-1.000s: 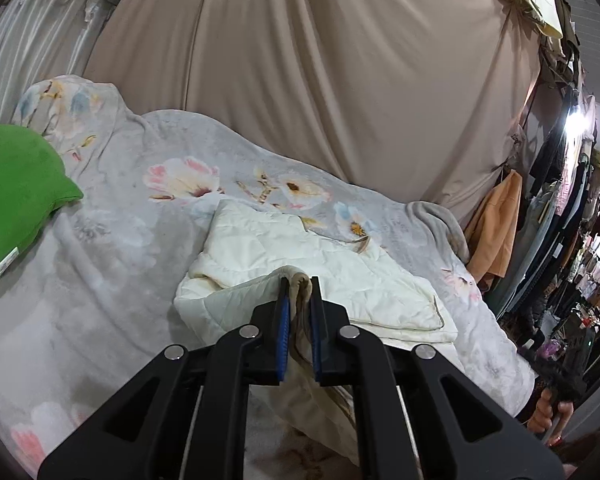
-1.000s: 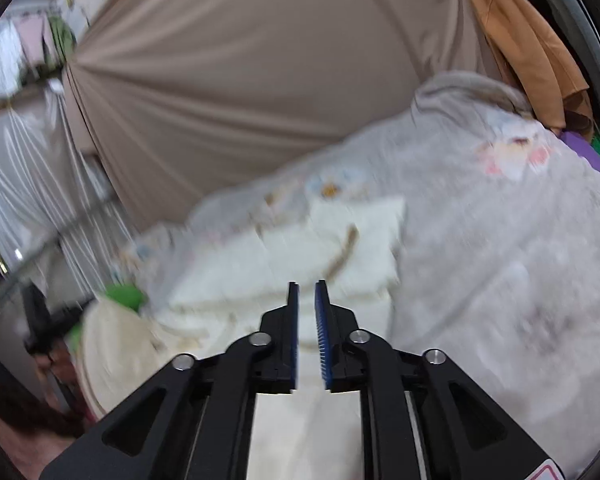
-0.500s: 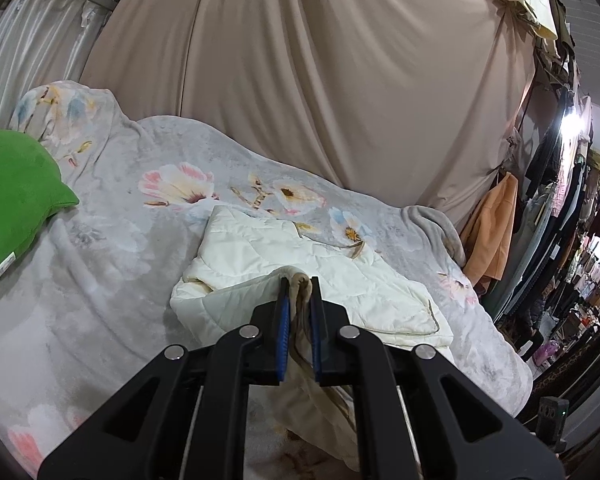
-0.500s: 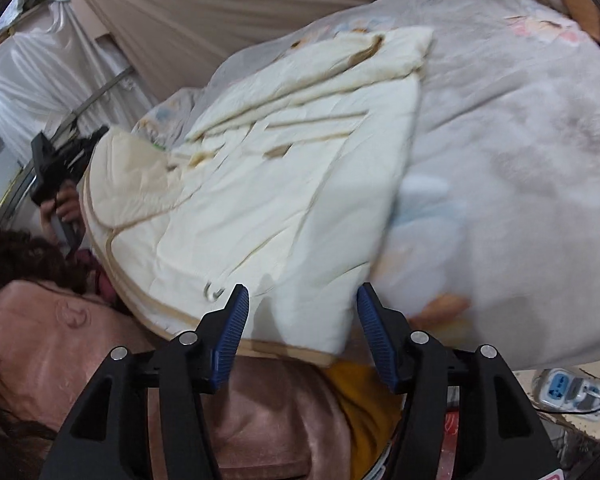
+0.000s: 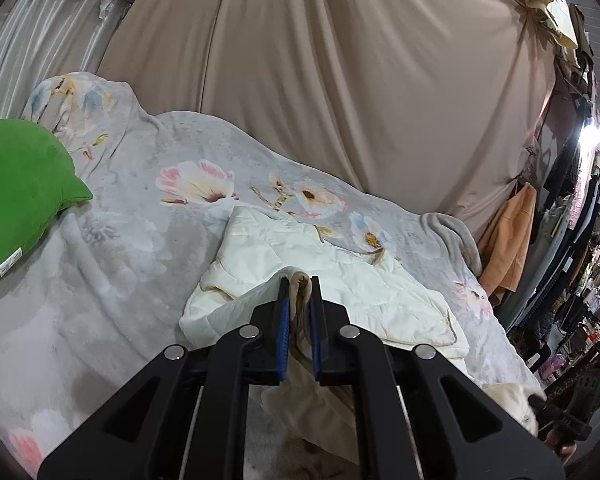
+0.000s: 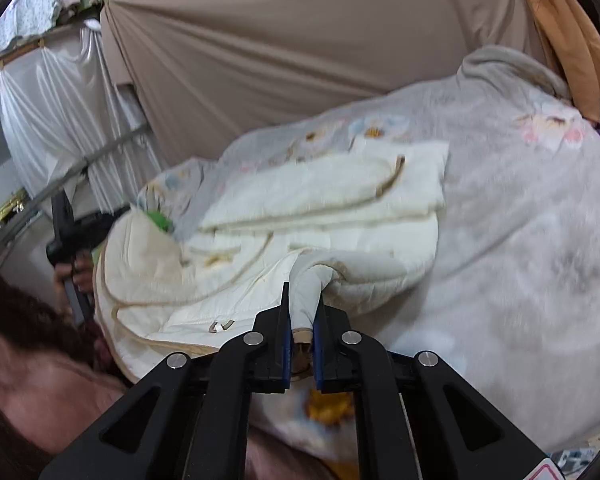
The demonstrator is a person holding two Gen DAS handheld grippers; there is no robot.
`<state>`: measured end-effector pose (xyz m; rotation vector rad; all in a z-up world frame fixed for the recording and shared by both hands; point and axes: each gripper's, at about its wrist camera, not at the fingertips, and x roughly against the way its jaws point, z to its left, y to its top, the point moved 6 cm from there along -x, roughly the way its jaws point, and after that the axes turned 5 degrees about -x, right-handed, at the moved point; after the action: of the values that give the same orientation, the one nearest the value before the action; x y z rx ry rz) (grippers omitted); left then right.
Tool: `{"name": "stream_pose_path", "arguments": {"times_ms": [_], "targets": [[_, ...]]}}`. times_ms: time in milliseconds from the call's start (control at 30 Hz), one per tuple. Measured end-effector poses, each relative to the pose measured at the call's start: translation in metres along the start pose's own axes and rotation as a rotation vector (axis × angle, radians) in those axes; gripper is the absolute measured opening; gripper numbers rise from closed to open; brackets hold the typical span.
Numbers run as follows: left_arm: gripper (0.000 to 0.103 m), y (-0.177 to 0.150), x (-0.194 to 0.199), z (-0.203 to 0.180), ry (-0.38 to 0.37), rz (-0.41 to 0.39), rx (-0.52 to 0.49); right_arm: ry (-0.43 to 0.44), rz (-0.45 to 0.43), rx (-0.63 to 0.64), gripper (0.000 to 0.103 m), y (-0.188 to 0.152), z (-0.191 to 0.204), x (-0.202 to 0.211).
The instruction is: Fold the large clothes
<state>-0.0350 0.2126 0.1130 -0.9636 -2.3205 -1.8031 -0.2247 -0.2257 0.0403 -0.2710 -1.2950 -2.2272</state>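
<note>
A cream quilted jacket (image 5: 276,252) lies partly folded on a grey flowered blanket (image 5: 120,248). My left gripper (image 5: 299,282) is shut on a bunched edge of it, lifted off the bed. In the right wrist view the jacket (image 6: 320,200) spreads from the bed's middle to its near edge. My right gripper (image 6: 302,296) is closing its jaws, and the pads pinch a rolled fold of the jacket's near side. The left gripper's handle (image 6: 70,232) shows at far left in a hand, its fingers hidden behind the cloth.
A green pillow (image 5: 16,192) rests at the bed's left end. A beige curtain (image 5: 340,80) hangs behind the bed. An orange garment (image 5: 508,240) and racks of clothes stand to the right. The person's pink sleeve (image 6: 40,392) fills the lower left.
My right gripper opened wide near the jacket's near edge, then moved in and closed on a fold of it. The left gripper kept its hold and barely moved.
</note>
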Motion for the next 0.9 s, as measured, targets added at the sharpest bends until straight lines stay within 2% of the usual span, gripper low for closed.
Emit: {"name": "stream_pose_path", "arguments": {"times_ms": [267,367,533,633,700,733,767,833,867,900], "targets": [[0.009,0.037,-0.066,0.023,0.084,0.042,-0.009,0.000,-0.125,-0.108,0.007,0.094,-0.025,-0.049],[0.010,0.049,-0.107,0.034,0.113,0.080,-0.011,-0.016,-0.126,-0.157,0.007,0.122,-0.044,-0.080],[0.013,0.053,-0.187,0.052,0.190,0.189,-0.035,-0.066,-0.069,-0.250,0.007,0.156,-0.087,-0.149],[0.026,0.049,-0.228,0.064,0.272,0.220,-0.055,-0.113,-0.021,-0.301,0.007,0.164,-0.114,-0.192],[0.056,0.047,-0.245,0.077,0.390,0.206,-0.075,-0.148,0.021,-0.314,0.007,0.166,-0.131,-0.220],[0.061,0.046,-0.252,0.085,0.440,0.206,-0.081,-0.158,0.030,-0.315,0.007,0.167,-0.136,-0.231],[0.062,0.045,-0.257,0.089,0.445,0.211,-0.074,-0.158,0.039,-0.320,0.007,0.168,-0.141,-0.239],[0.063,0.044,-0.263,0.093,0.384,0.231,-0.050,-0.108,0.040,-0.380,0.008,0.170,-0.150,-0.246],[0.065,0.045,-0.261,0.095,0.349,0.232,-0.027,-0.065,0.027,-0.424,0.009,0.172,-0.153,-0.244],[0.074,0.047,-0.253,0.096,0.300,0.218,0.006,-0.020,0.006,-0.469,0.014,0.174,-0.155,-0.237]]}}
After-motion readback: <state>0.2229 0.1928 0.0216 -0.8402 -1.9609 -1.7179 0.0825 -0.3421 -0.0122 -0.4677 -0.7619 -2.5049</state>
